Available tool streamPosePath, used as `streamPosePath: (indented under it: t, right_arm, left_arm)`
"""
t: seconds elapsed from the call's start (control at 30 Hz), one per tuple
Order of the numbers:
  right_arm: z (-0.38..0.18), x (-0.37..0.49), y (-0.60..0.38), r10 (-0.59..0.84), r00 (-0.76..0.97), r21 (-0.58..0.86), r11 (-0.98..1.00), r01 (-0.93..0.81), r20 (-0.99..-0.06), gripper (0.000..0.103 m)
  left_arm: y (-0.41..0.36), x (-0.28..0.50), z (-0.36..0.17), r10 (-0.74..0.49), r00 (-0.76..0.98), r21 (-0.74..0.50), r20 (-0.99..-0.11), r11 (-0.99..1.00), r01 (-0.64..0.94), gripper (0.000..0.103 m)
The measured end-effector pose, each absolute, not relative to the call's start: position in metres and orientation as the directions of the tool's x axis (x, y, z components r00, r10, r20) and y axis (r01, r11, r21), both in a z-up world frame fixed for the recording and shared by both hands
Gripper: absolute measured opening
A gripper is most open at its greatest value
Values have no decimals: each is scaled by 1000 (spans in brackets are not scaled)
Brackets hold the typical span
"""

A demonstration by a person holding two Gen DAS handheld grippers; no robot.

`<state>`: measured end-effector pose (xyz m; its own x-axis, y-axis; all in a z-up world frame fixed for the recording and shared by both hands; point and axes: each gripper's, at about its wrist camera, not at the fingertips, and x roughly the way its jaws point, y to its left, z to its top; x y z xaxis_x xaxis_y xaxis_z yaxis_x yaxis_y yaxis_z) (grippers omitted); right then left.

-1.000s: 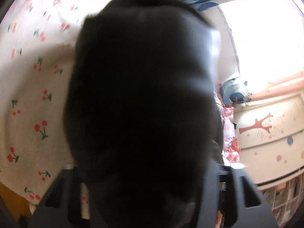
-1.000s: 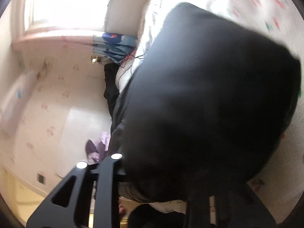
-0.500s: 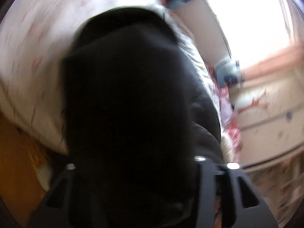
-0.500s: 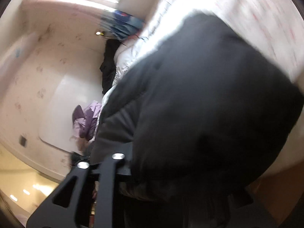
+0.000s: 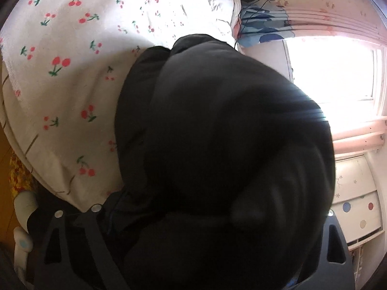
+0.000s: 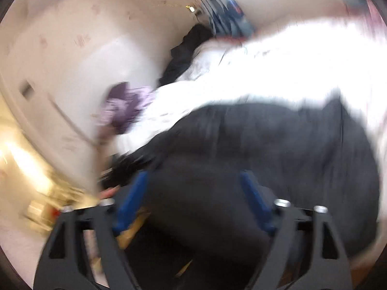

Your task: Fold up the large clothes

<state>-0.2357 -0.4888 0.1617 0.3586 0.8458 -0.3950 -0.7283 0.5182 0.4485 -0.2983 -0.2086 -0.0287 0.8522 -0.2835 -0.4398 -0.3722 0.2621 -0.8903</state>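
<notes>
Bed [image 5: 72,55] under a white cherry-print sheet [image 5: 60,91], filling the upper left of the left wrist view; washed out to white glare in the blurred right wrist view [image 6: 278,72]. Black garment [image 5: 217,133] bunched in a thick mound on the sheet at the bed's near edge, close to the left camera and covering most of that frame; seen lower and flatter from the right side [image 6: 266,149]. Bright window [image 5: 333,72] on the right. Purple clothing [image 6: 123,104] at the bed's far side by the wall. Left gripper [image 5: 191,232]: jaws just opened, spread wide, garment lying between them, pads hidden by cloth. Right gripper [image 6: 196,193]: jaws just opened, blue pads [image 6: 131,203] well apart, nothing pinched, garment beyond them.
</notes>
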Motion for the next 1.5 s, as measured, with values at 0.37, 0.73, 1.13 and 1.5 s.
streamPosePath:
  t: [0.37, 0.73, 1.13, 1.5]
  right_arm:
    - [51, -119, -315, 424, 515, 60, 812, -581, -745, 90]
    - [50, -190, -348, 432, 524, -5, 768, -640, -734, 96]
    - [32, -242, -361, 472, 533, -26, 731, -682, -702, 97]
    - [57, -237, -384, 508, 449, 17, 676, -737, -735, 96]
  left_arm:
    - [-186, -278, -6, -203, 845, -819, -494, 436, -374, 84]
    - [-186, -262, -6, -161, 837, -776, -522, 498, -388, 84]
    - [-180, -248, -8, -133, 817, -750, -560, 500, -433, 84]
    - [-167, -247, -17, -115, 810, -761, -575, 438, -479, 84]
